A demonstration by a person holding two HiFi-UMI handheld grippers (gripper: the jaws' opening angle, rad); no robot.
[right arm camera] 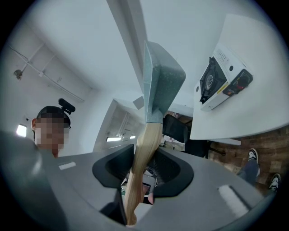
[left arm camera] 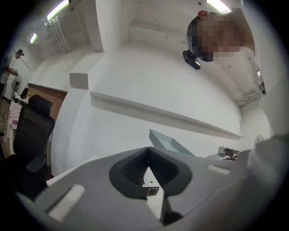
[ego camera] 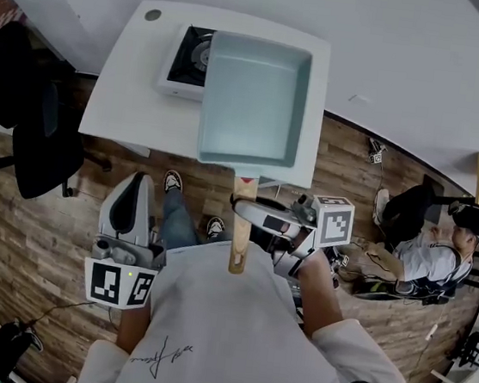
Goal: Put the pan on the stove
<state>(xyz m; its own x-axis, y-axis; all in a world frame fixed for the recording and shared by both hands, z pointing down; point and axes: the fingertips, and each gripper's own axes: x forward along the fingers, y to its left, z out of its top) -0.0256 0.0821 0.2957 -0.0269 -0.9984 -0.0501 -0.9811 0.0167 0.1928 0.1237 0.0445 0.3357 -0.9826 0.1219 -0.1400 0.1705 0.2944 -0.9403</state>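
The left gripper [left arm camera: 149, 182], at 7 o'clock, is closed and empty. The right gripper [right arm camera: 140, 177] clamps the wooden handle [right arm camera: 145, 149] near its end. The pan [ego camera: 255, 101] hangs at 12 o'clock, overlapping the right side of the stove [ego camera: 187, 57] on the table [ego camera: 128, 108]. Gripped that far back, it may sag or twist and land off the burner.

Square pan [ego camera: 255, 101]: pale teal, shallow, empty, held level in the air, wooden handle [ego camera: 241, 230] toward the person. From above it overlaps the right side of the white-bodied portable gas stove [ego camera: 186, 58], which sits near the white table's [ego camera: 125, 103] far edge.
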